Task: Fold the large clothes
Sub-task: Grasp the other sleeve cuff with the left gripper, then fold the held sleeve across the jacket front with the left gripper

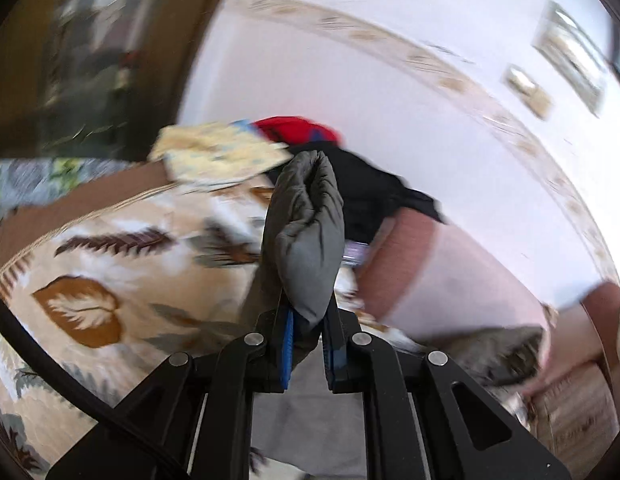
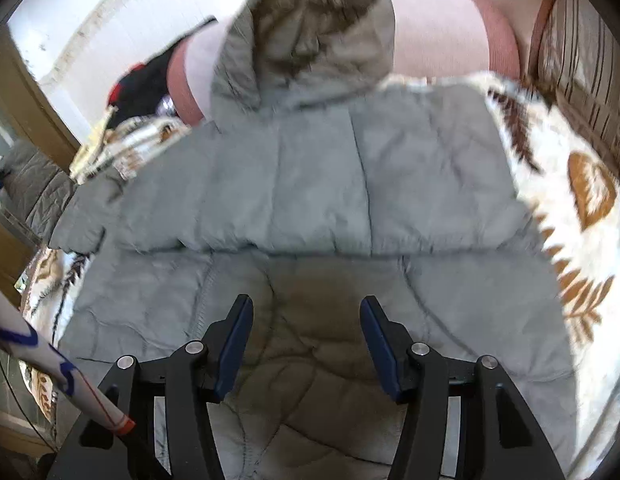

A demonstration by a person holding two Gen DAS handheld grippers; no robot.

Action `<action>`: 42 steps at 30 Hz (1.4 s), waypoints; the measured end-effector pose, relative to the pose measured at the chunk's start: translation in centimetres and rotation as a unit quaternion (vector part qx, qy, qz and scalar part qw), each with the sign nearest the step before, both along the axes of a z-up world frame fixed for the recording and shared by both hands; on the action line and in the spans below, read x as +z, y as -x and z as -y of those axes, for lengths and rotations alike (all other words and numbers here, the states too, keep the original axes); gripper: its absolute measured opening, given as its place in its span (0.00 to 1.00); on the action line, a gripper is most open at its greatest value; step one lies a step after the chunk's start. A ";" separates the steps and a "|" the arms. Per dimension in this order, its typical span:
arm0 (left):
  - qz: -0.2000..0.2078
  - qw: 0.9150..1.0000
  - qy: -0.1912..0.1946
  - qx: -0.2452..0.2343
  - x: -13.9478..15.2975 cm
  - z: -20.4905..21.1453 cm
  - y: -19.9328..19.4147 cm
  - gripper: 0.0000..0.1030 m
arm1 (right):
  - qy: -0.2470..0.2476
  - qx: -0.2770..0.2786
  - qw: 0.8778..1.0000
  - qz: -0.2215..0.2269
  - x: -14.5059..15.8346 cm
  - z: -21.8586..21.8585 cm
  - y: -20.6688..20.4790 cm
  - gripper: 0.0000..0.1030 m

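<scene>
A large grey quilted hooded jacket lies spread on a leaf-patterned blanket, with its fur-lined hood at the far end. My right gripper is open and empty just above the jacket's near part. My left gripper is shut on a bunched fold of the grey jacket, which stands up between its fingers above the blanket. The jacket's hood also shows low at the right in the left wrist view.
A pink bolster lies behind the hood. A pile of black and red clothes and a yellow patterned cloth lie at the blanket's far end. A striped cushion is at the right. A white wall rises behind.
</scene>
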State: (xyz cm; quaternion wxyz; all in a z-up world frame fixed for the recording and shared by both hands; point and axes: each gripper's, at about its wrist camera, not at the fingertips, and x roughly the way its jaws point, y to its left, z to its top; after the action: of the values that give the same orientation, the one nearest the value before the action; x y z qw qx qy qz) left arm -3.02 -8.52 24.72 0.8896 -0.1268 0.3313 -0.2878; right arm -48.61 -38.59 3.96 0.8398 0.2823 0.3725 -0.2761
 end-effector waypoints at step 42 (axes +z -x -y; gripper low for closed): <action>0.001 0.943 -0.122 -0.308 -13.0 21.6 29.6 0.65 | -0.046 -0.099 0.985 0.134 3.5 6.3 7.8 0.59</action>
State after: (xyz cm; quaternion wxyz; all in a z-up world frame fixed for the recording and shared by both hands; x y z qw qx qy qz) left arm -32.64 -30.11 11.76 0.7662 0.0914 0.3858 -0.5056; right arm -56.37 -44.85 7.50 0.8369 0.3905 0.2393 -0.2998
